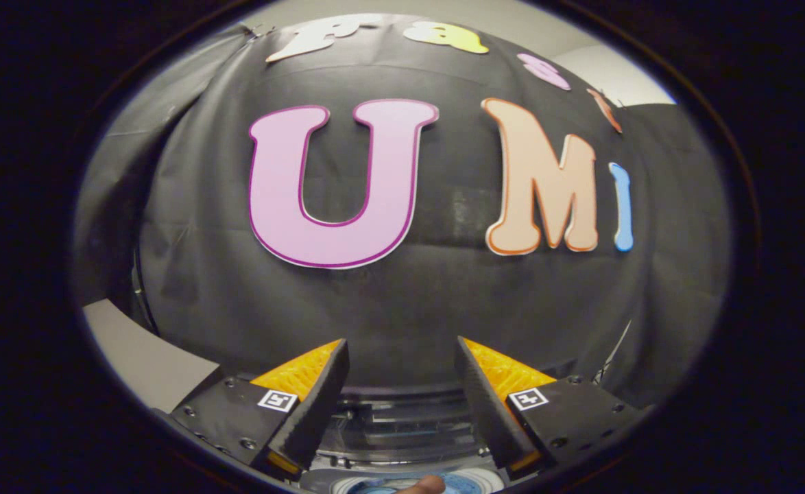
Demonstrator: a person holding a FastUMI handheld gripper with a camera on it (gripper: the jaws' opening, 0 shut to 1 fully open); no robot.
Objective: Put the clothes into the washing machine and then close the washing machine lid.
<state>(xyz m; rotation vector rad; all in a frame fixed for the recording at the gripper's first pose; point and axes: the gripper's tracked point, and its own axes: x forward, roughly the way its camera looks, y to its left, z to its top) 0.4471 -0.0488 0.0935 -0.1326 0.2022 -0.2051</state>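
Basically the tool (pixel 401 357) is released, fingers spread apart with nothing between them, aimed level at the booth's black cloth wall (pixel 402 302) and not down at the work. Between and below the fingers sits a slice of the washing machine (pixel 399 429): a clear, glassy part with ribbed layers, likely the lid or the top opening, but cannot tell if it is raised or lowered. Closer in, under the fingers, is a round white rim with blue inside (pixel 402 484), unclear what part it is, and a fingertip (pixel 424 484) pokes in over it. No clothes visible here, so cannot say where they lie or whether any are loaded. Judgement: the tool is empty and lifted, so either the fetch-clothes step or the lid-closing step is at hand; the frame alone doesn't settle which. Next move calls for tipping the tool down toward the machine, finding the garment or lid edge, then lining the spread fingers around it before clenching.
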